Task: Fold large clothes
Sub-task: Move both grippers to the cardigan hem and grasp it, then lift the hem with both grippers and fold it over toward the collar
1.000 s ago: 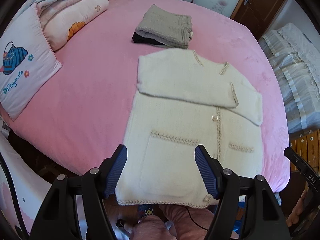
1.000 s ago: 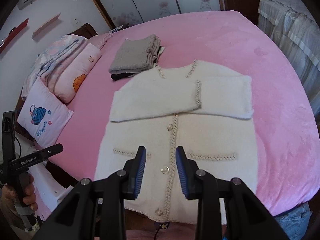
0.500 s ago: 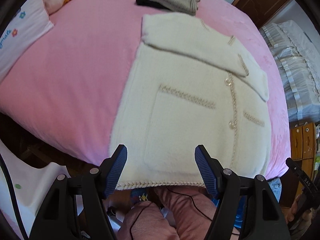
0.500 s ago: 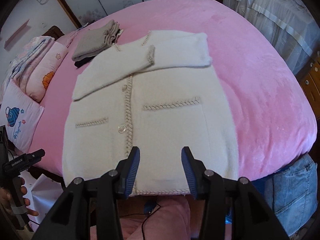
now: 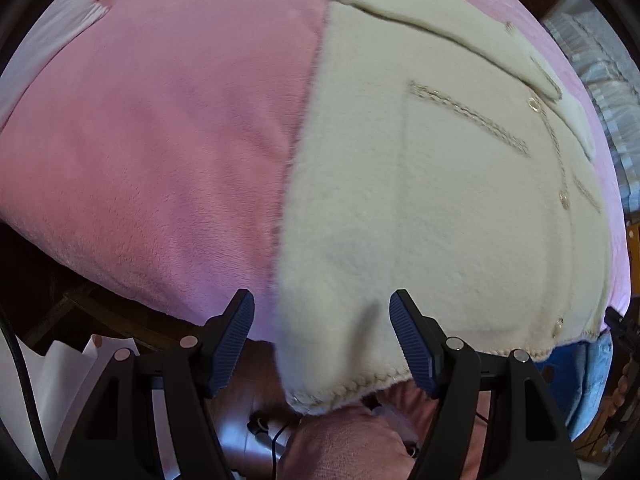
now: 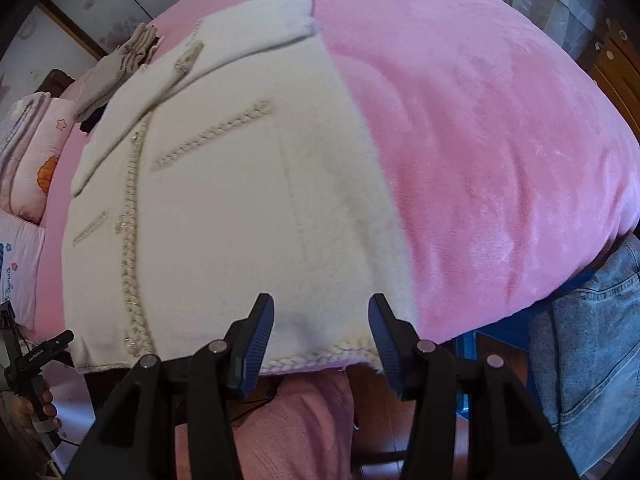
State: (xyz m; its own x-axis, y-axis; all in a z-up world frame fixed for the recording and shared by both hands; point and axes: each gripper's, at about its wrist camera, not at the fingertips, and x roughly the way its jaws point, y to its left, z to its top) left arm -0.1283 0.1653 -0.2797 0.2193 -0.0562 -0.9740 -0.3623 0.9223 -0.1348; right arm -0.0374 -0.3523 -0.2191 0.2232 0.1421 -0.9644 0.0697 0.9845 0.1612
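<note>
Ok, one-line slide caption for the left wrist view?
Open left gripper straddling the cream cardigan's hem corner on the pink bed.

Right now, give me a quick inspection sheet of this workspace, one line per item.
Surface: pink bed blanket, cardigan spread on it.
Job's things: cream cardigan, sleeves folded across chest, hem at the near bed edge.
Clutter: folded grey clothes; pillows.
Grippers: left gripper open around the hem's left corner; right gripper open at the right corner.
Cables: black cable at left.
Surroundings: denim garment beside the bed.
</note>
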